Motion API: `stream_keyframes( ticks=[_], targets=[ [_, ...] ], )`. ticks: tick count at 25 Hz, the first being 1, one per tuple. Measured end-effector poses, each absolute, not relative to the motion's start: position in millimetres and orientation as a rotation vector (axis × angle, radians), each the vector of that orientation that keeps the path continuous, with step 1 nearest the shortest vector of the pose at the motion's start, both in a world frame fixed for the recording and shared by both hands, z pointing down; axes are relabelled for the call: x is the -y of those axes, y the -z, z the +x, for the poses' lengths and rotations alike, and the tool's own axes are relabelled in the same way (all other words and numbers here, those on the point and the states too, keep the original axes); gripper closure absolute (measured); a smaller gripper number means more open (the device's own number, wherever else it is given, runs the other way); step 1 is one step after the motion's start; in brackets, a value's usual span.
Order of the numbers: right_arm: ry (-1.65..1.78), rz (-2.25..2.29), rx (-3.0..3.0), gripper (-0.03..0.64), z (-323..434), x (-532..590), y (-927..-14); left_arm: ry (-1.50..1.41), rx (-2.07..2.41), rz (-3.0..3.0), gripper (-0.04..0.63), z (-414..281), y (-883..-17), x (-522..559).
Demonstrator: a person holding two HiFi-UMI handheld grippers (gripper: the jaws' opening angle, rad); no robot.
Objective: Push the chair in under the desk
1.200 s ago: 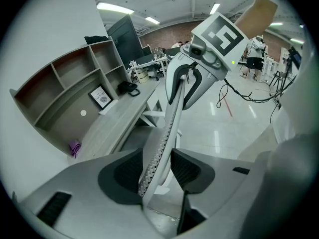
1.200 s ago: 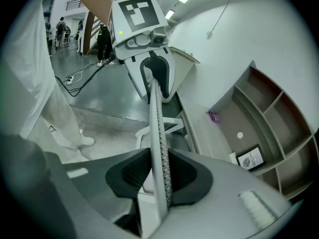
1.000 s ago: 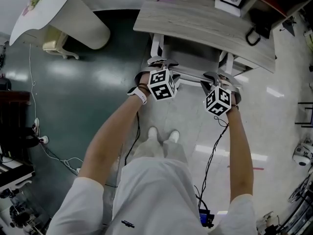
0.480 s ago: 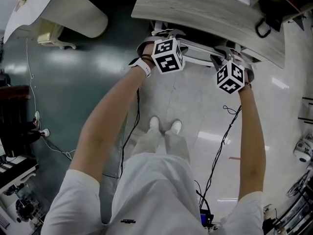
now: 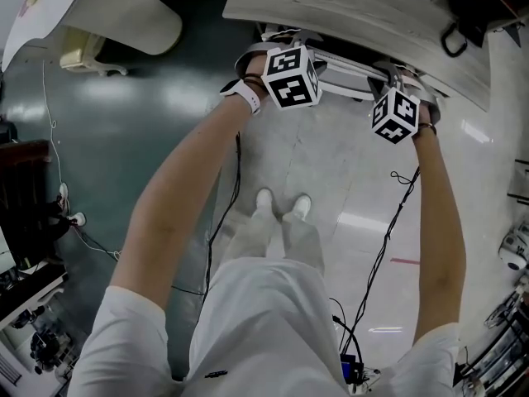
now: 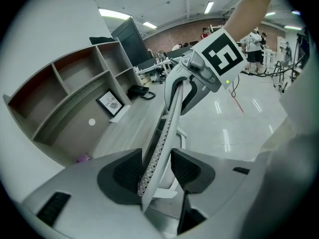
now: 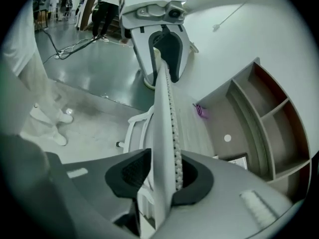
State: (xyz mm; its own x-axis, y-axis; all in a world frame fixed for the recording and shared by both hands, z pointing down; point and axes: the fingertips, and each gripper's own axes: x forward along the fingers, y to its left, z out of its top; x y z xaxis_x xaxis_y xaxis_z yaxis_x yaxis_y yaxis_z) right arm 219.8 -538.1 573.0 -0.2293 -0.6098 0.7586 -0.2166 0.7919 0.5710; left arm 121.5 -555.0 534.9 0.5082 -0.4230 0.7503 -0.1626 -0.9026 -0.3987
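The white mesh chair stands with its seat hidden beneath the grey wooden desk point(image 5: 347, 11). Only its backrest top point(image 5: 347, 63) shows along the desk's front edge. My left gripper point(image 5: 285, 52) holds the backrest's left end and my right gripper point(image 5: 402, 85) holds its right end. In the left gripper view the backrest edge point(image 6: 172, 113) runs slantwise between the dark pads point(image 6: 122, 176), touching both. In the right gripper view the backrest point(image 7: 162, 98) fills the gap between the pads point(image 7: 132, 176), and those jaws are closing on it.
A white rounded table point(image 5: 107, 11) stands at the back left over the dark green floor. Cables point(image 5: 380, 255) trail from the grippers past the person's feet point(image 5: 281, 209). A framed picture point(image 6: 110, 103) and a purple item point(image 7: 201, 110) sit on the desk below wall shelves.
Both grippers and the chair have moved forward toward the desk. The seat, visible a second ago, now lies under the desktop, and the person's arms are stretched further.
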Motion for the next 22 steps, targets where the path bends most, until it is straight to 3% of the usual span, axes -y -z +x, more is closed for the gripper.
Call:
stream_keyframes(
  ticks=[2, 6, 13, 16, 18, 22],
  targets=[
    [0.410, 0.642, 1.807, 0.461, 218, 533, -573, 1.344, -0.500, -2.479, 0.413, 121, -535, 555],
    [0.336, 0.735, 1.883, 0.409, 210, 528, -553, 1.291, -0.537, -2.531, 0.403, 119, -531, 551],
    [0.399, 0.758, 1.915, 0.405, 191, 499, -522, 1.086, -0.714, -2.676, 0.416, 108, -497, 520],
    [0.378, 0.853, 1.964, 0.407, 184, 482, -506, 1.012, -0.774, -2.730, 0.465, 98, -481, 496],
    [0.368, 0.916, 1.993, 0.432, 179, 468, -493, 0.979, -0.830, -2.773, 0.501, 88, -470, 480],
    [0.357, 1.043, 2.037, 0.562, 173, 440, -464, 0.869, -0.980, -2.830, 0.567, 65, -444, 450]
  ],
)
